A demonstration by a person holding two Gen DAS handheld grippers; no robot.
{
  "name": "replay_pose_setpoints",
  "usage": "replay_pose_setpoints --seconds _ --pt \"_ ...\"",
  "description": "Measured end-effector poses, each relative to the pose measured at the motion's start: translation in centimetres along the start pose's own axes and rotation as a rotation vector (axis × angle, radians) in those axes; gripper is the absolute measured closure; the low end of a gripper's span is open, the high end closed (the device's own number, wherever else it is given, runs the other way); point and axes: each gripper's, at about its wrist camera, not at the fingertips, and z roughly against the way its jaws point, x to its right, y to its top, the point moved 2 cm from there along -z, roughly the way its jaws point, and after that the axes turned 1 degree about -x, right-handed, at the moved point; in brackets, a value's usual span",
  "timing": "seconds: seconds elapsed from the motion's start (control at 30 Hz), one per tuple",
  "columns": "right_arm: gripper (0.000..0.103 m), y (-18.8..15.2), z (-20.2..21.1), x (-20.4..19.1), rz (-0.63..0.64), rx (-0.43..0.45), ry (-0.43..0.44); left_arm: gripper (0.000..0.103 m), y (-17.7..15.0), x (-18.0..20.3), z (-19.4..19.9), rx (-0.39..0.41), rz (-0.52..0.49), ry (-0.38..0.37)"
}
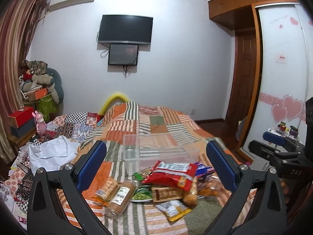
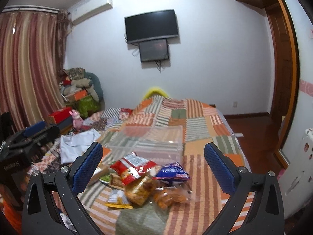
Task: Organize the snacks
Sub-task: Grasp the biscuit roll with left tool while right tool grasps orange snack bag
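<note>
Left wrist view: left gripper (image 1: 156, 166) hovering with jaws apart, empty, over snack pile (image 1: 156, 184) lying at lower centre on quilt (image 1: 156, 121), just before clear bin (image 1: 160, 148).
Right wrist view: right gripper (image 2: 153, 164) likewise spread, holding nothing.
Handling: red bag (image 1: 172, 174) likely light, crinkly, slippery; pinching a sealed edge advised.
View difference: biscuit sleeve (image 1: 120, 197) showing clearly only at left; blue bag (image 2: 172, 172) showing fully at right.

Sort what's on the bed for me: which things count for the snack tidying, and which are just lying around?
For the job:
- clear plastic bin, empty
- red snack bag
- blue snack bag
- cracker packs
- green peas packet
- yellow-edged packet

Lying about:
- white cloth
- pink bunny toy
- red box
</note>
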Motion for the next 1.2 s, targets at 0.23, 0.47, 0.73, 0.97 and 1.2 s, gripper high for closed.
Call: replay_pose_setpoints --seconds 0.23,0.47,0.73,0.97,1.2 --pt "0.000 -1.2 -3.1 2.4 -0.061 -0.100 0.022 0.014 -1.4 -2.5 -3.7 -0.113 -0.042 0.064" --pt "0.010 -3.0 -6.1 3.6 -0.087 -0.205 0.027 0.032 -3.8 -5.0 -8.2 -0.263 -0.039 0.072" --pt "0.012 -5.8 -8.2 4.5 -0.073 -0.314 -0.025 0.048 -8.2 -7.6 -11.9 -0.432 -0.013 0.085" --pt "0.024 -7.7 -9.5 5.0 -0.115 -0.406 0.001 0.056 -11.3 -8.3 -13.5 -0.521 0.021 0.044" --pt "0.025 -8.4 -10.3 4.0 -0.093 -0.450 0.031 0.056 -13.3 -8.6 -14.8 -0.600 0.045 0.027"
